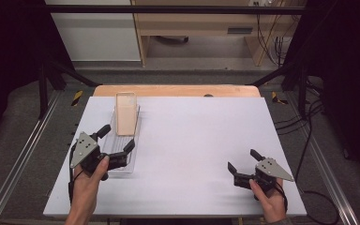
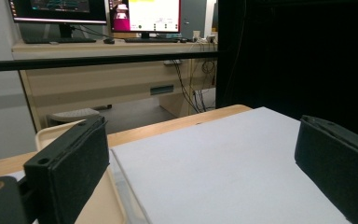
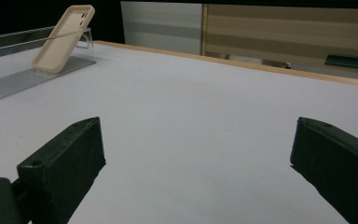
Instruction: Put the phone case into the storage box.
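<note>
1. The phone case is leaning tilted against a clear plastic stand at the left of the white worktop, camera cut-outs near its top edge as the right gripper view shows.
2. It is looking like a thin beige shell, matte, with rounded corners; probably light and somewhat flexible, so a hard squeeze may be bowing it.
3. The long side edges are offering the best hold; the flat back is likely slipping between pads.
4. The stand is glossy, ribbed and transparent, likely sliding easily if nudged.
5. The left gripper is hovering over the stand's near end, jaws spread wide and grasping nothing.
6. The right gripper is resting well apart at the right, jaws likewise released.
</note>
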The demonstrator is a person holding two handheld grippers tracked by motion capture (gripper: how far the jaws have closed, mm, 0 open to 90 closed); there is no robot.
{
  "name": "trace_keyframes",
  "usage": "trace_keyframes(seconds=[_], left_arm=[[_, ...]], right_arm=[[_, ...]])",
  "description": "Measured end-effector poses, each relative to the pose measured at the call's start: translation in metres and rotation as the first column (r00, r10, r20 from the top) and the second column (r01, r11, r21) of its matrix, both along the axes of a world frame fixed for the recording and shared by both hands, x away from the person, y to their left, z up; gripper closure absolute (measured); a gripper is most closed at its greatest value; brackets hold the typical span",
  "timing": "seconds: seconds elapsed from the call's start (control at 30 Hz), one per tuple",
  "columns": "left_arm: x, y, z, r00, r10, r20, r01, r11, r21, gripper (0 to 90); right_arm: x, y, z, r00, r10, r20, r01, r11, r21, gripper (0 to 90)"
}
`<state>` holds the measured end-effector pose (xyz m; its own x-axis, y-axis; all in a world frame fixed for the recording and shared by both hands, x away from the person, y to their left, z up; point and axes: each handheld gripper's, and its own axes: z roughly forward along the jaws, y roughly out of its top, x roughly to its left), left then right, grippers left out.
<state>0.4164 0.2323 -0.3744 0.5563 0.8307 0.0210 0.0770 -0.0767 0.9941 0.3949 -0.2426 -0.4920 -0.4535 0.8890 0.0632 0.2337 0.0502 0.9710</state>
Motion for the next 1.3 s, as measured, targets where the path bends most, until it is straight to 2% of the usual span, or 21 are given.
trace_keyframes(seconds=[0.3,0.6,0.87,1.3], left_arm=[[-0.006,0.020,0.006,0.9993,0.029,0.023,-0.028,0.9995,-0.011,2.6],[-0.011,0.037,0.006,0.9978,0.053,0.040,-0.053,0.9983,-0.025,2.6],[-0.017,0.056,0.001,0.9953,0.085,0.046,-0.083,0.9957,-0.040,2.7],[-0.022,0.075,-0.017,0.9916,0.118,0.053,-0.116,0.9927,-0.034,3.2]], right_arm=[[0.000,0.001,0.000,1.0000,0.003,-0.002,-0.003,1.000,-0.002,2.8],[0.000,0.001,0.000,1.0000,0.002,-0.001,-0.002,1.000,-0.005,2.8],[0.000,0.001,-0.001,1.0000,0.002,-0.002,-0.002,1.000,-0.008,2.8],[0.001,0.002,-0.001,1.0000,0.004,-0.002,-0.004,1.000,-0.015,2.9]])
